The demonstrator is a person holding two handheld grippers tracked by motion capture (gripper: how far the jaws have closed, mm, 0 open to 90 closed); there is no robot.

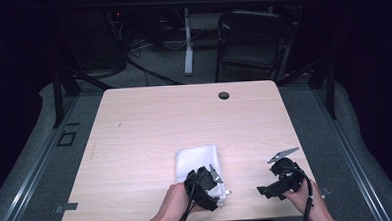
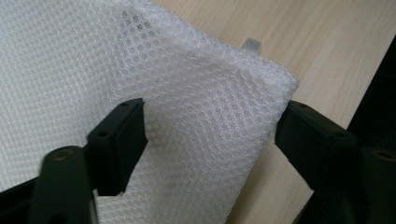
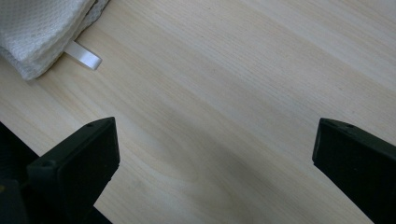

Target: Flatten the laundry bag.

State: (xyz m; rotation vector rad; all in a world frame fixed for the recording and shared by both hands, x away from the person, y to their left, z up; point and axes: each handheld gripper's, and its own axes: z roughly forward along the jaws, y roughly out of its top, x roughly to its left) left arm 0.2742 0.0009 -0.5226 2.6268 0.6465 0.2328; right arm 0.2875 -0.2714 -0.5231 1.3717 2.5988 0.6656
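I count one cloth (image 1: 198, 163) on the table (image 1: 149, 127), a white mesh piece folded into a rough square near my edge, a little left of the middle. My left gripper (image 2: 210, 140) sits over its near right corner; in the left gripper view the corner lies between the two black jaws, one jaw resting on the mesh, the other just off the folded edge, so they stand partly apart around the cloth and I cannot say they pinch it. One small white loop (image 2: 252, 45) pokes out from under the cloth's far edge, and I see it again in the right gripper view beside the stacked layers. My right gripper (image 3: 215, 154) is held well apart from the cloth, over bare wood at the table's right side, its two jaws wide with nothing between them. On the table I also count one dark round plug (image 1: 224, 95) near the far edge.
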